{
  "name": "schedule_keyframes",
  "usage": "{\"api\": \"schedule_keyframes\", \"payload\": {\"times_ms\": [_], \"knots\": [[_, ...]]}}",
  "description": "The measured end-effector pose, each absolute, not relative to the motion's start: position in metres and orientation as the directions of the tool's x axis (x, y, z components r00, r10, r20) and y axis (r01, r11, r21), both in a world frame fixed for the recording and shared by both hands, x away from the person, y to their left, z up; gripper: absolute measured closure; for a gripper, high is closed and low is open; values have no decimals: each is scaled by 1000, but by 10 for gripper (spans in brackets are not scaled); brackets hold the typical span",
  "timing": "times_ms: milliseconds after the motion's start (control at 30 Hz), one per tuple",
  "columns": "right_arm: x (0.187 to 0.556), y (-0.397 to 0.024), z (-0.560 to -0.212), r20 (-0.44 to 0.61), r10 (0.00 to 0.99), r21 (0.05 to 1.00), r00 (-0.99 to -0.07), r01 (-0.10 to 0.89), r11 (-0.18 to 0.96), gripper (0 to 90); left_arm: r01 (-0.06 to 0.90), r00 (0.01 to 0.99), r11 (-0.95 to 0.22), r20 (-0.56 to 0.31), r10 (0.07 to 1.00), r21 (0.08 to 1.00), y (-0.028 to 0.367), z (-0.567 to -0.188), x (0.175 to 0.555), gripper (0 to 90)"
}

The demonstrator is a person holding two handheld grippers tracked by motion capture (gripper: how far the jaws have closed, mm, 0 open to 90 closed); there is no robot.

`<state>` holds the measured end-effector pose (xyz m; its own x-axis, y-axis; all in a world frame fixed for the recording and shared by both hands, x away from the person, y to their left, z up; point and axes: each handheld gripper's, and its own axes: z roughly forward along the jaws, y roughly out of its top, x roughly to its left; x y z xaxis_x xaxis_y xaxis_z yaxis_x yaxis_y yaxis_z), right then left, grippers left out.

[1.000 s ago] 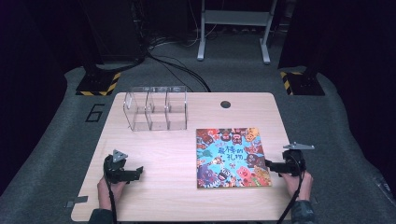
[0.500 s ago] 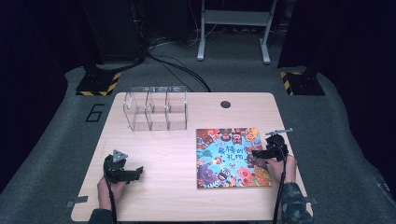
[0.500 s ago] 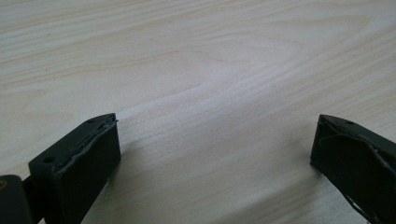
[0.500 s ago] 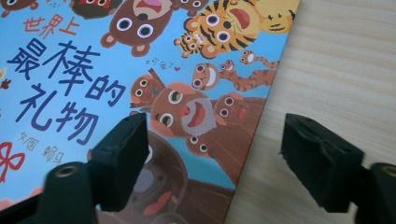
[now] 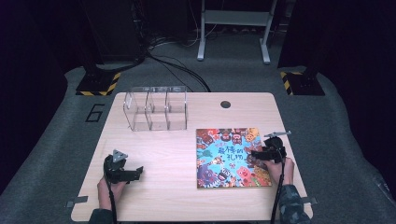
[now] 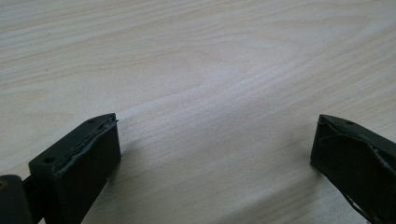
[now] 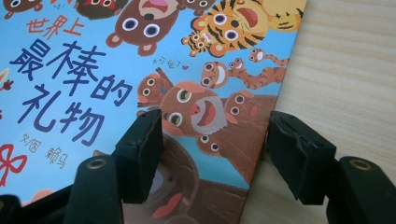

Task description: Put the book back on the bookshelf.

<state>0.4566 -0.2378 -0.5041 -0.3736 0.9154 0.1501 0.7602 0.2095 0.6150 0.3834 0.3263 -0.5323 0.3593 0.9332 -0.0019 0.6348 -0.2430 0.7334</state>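
Overhead light keeps the table [image 5: 187,196] bright against near-black surroundings, high view soft and low-res, tool views sharper with soft shadows under blurred near jaws, no glare.

The book [image 5: 232,157] lies on the table [image 5: 177,196], right of centre. The clear divided holder [image 5: 155,108] stands behind it, to the left.

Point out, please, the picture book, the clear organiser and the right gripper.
picture book [image 5: 224,156]: high view, middle of the blue cover.
clear organiser [image 5: 156,108]: high view, its middle compartment.
right gripper [image 7: 212,140]: right gripper view, midway between the jaws, over the book's right edge.
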Motion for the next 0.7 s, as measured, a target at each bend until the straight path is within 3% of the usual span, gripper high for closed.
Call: {"api": "schedule_keyframes", "payload": {"times_ms": [700], "knots": [[429,-219,-509,151,886,644,-438,724,248,371,643,364,-249,-3,931,725,327,-531,383,14]]}}
